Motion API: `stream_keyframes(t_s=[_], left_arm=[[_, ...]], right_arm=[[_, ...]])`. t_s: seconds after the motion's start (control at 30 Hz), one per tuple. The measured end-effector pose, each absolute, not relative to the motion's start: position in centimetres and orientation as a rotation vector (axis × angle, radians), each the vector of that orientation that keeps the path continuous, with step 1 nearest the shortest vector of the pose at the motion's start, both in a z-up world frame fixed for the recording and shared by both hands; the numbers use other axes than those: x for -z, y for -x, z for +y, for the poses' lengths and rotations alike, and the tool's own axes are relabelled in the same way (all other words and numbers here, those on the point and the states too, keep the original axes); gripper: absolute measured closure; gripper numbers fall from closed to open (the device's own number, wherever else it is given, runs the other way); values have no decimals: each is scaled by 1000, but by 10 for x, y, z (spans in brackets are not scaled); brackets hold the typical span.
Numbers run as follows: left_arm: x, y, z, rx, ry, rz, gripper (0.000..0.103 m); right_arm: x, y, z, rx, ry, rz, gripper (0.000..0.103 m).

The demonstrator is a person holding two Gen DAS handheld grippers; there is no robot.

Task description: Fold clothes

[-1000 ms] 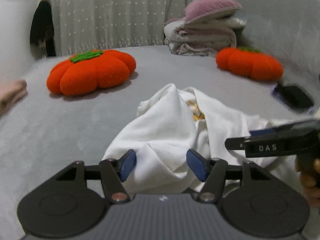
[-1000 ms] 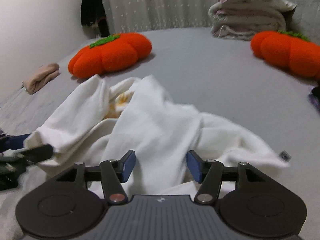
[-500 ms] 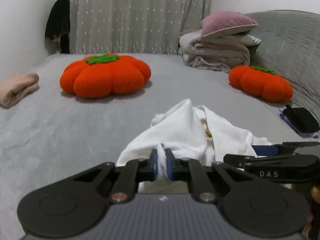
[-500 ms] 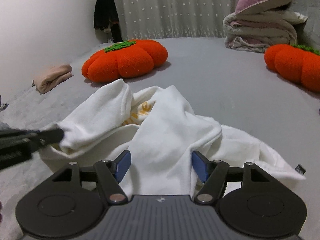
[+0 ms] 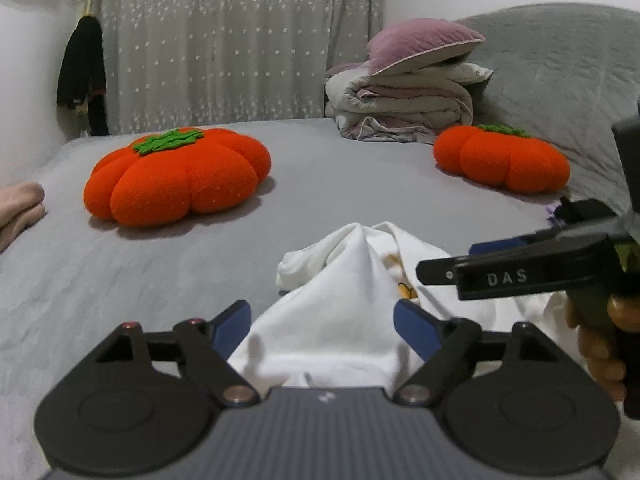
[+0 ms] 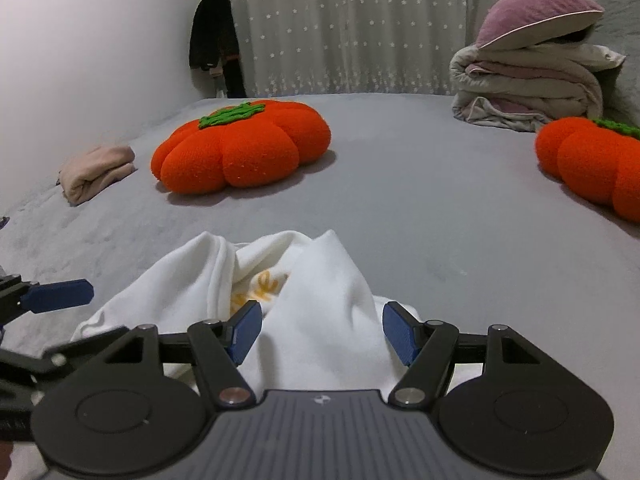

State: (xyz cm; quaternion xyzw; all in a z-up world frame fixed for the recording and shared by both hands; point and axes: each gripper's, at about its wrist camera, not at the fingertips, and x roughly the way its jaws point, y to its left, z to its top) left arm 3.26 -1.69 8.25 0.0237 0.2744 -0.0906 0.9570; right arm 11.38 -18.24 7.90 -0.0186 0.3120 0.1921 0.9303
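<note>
Fingers of the left gripper (image 5: 322, 322) are just parting, released; the white garment (image 5: 340, 300) is lying bunched between them on the bed (image 5: 120, 272). Right gripper (image 6: 322, 332) fingers are likewise standing apart, straddling a raised fold.

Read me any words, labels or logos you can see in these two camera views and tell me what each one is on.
"DAS": white letters on the side of the right gripper, seen from the left wrist view.
Orange print on the white garment, partly hidden in a fold: only part shows, not readable.
Small pale mark on each gripper's grey ribbed body, including the left gripper: a logo, too small to read.
Nothing else carries text.
</note>
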Motion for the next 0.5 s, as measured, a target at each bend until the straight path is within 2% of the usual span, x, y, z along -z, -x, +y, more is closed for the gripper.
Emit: stream_keyframes(t_s=[0.13,0.2,0.23,0.27,0.3,0.37,0.43,0.5], left_arm=[[-72,-40,-20,171,-81,551,21],[-69,-41,-23,168,-103,544,24],[-67,-41,-25,165,-118,541,31],[-66,-40,-27,163,-134,540,44],[-65,-39,-29,161,-151,540,50],[-64,-39,-32,158,-169,547,70],[-63,-38,-33,147,-171,555,83],[-66,-38,-30,120,-165,547,88]], right_arm=[[-70,-121,-173,-410,69,650,36],[-66,-122,-170,-405,110,657,41],[-64,-122,-168,-402,131,660,48],[-62,-122,-166,-400,152,663,58],[-60,-122,-164,-397,172,666,63],[-60,-122,-166,-389,185,668,76],[-61,-122,-171,-392,176,669,81],[-63,-121,-174,-382,177,660,86]])
